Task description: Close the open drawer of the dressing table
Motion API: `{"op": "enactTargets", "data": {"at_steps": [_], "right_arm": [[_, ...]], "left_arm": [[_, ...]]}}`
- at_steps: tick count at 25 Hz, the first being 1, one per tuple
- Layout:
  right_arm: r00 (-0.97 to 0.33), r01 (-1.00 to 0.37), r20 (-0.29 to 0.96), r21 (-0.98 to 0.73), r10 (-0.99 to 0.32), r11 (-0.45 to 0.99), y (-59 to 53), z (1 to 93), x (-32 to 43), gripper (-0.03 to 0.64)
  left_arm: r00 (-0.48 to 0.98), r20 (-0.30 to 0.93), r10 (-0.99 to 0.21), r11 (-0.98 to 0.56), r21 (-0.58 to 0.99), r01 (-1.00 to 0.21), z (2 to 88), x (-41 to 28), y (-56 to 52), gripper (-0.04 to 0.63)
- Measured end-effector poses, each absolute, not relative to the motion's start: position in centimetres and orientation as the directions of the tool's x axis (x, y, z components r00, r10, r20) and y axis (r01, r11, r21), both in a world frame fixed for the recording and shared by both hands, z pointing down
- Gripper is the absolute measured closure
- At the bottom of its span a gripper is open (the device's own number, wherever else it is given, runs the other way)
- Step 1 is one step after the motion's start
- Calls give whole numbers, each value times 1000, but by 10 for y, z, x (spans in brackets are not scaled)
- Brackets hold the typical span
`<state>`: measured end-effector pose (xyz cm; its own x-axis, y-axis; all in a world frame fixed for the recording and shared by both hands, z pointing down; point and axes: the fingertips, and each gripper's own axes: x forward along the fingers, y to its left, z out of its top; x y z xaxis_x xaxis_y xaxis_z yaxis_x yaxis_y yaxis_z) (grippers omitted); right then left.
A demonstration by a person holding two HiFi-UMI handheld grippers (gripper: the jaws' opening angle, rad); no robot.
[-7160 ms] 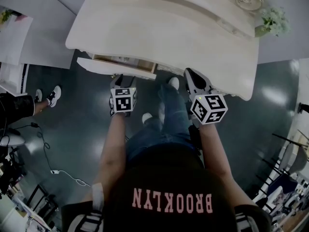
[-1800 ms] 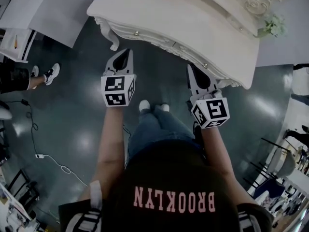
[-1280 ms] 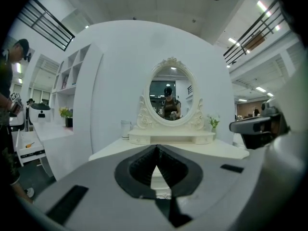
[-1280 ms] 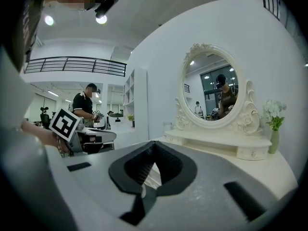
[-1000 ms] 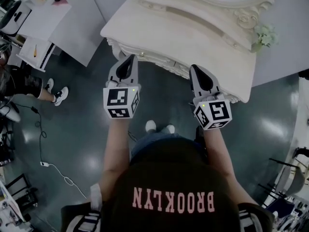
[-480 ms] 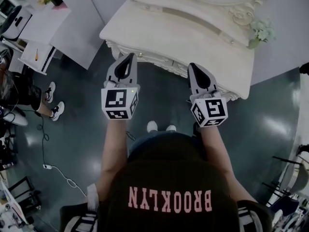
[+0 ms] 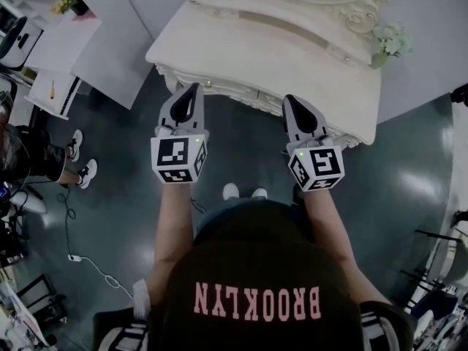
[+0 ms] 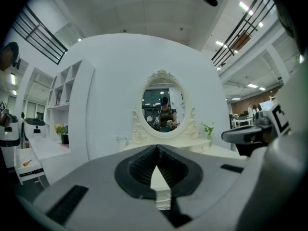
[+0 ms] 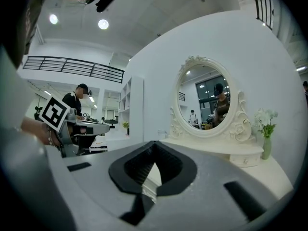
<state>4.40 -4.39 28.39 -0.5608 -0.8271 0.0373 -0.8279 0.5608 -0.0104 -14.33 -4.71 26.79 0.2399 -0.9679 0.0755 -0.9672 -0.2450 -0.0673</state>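
The cream-white carved dressing table [image 7: 278, 42] stands in front of the person. Its left drawer front [image 7: 219, 90], with a small round knob, sits flush under the tabletop edge, and the head view shows no gap. The closing step looks finished. The left gripper [image 7: 194, 87] and the right gripper [image 7: 288, 99] hover level just short of the table's front, touching nothing. Both pairs of jaws are clenched together with nothing between them. The next move is probably only to draw both grippers clear, or to give the drawer a gentle nudge if it proves not fully seated.
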Motion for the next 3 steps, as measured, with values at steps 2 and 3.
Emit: {"op": "enactTargets", "data": {"at_steps": [2, 3], "right_arm": [[-559, -829, 39, -12, -828, 559, -45, 285, 45, 620], [-558, -830, 40, -13, -829, 558, -45, 285, 46, 620]], "left_arm": [[246, 79, -966, -251, -64, -966, 270, -141, -48, 591], [249, 81, -965, -254, -62, -965, 271, -139, -48, 591]]}}
